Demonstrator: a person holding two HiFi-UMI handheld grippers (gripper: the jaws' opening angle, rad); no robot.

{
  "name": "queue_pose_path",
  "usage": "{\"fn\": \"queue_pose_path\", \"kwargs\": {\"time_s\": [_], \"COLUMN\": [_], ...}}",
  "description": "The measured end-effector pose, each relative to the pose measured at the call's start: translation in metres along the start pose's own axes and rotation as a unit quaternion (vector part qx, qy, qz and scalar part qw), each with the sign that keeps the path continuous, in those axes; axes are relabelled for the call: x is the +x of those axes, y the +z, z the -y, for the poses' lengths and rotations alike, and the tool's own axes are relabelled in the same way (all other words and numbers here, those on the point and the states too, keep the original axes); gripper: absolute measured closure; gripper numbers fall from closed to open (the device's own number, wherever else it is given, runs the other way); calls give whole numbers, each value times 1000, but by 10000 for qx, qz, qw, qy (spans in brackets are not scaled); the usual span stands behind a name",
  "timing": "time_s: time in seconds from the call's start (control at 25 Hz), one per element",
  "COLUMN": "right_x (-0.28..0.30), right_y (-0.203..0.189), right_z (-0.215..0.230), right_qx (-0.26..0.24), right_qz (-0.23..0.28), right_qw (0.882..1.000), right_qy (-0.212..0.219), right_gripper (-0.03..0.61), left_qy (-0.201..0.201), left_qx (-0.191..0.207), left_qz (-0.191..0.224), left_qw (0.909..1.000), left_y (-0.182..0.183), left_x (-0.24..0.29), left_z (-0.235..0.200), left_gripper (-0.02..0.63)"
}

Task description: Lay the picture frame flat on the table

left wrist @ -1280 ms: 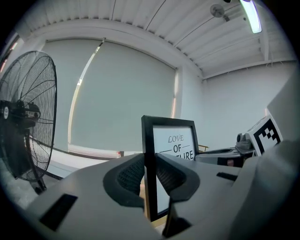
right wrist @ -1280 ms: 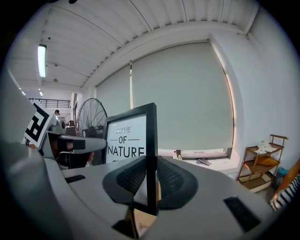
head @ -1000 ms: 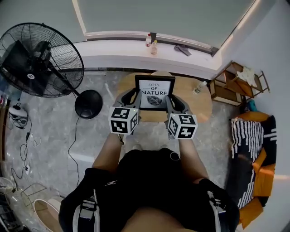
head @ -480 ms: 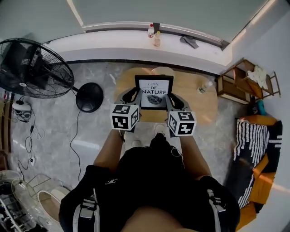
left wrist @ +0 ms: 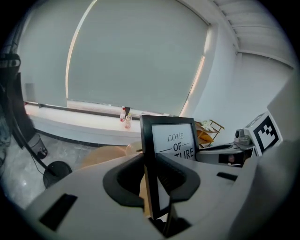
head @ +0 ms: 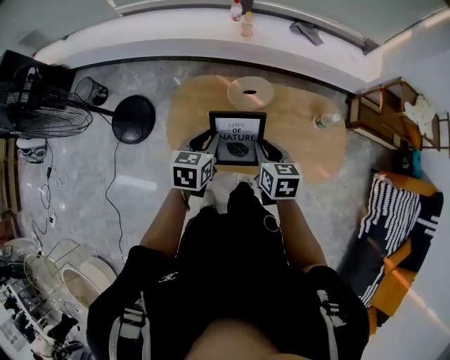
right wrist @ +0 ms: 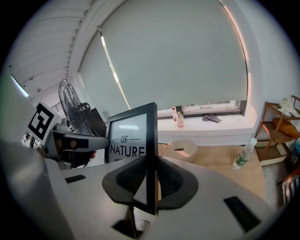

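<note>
A black picture frame with a white "LOVE OF NATURE" print stands upright over the near edge of the round wooden table. My left gripper is shut on the frame's left edge, and my right gripper is shut on its right edge. In both gripper views the dark pads press on the frame's thin side. The frame's front faces me. Its bottom edge is hidden behind the grippers.
A pale round dish lies on the table beyond the frame, and a clear bottle lies toward the right. A standing fan is on the floor at left, a wooden shelf at right. Two small bottles stand on the window sill.
The head view has tilted, so table and frame sit lower and farther from the window. Both grippers keep the same hold on the upright frame.
</note>
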State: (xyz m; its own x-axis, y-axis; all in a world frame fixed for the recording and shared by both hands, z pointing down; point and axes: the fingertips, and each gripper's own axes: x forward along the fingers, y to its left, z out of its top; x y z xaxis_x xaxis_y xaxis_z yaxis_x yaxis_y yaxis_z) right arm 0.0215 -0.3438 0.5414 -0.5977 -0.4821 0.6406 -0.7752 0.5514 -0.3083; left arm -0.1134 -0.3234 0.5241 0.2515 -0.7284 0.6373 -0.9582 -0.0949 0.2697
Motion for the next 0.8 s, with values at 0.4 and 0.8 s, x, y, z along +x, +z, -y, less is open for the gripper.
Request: {"fn": "queue_pose_path", "kwargs": {"time_s": [0.4, 0.8], "right_x": [95, 212], "right_y": [-69, -164], "right_z": [63, 115], "right_qx": [337, 686], "right_qz": [-1027, -2039], "right_qw": [9937, 9753], "right_qy": [293, 496], "right_gripper": [488, 488], "left_qy": [188, 296], "left_qx": [-595, -1025], "left_qz": [-902, -1773], "left_qw": [9940, 9784], "left_y": [-74, -172], "left_x": [103, 213], "left_z": [-30, -82], "left_gripper": [523, 523]}}
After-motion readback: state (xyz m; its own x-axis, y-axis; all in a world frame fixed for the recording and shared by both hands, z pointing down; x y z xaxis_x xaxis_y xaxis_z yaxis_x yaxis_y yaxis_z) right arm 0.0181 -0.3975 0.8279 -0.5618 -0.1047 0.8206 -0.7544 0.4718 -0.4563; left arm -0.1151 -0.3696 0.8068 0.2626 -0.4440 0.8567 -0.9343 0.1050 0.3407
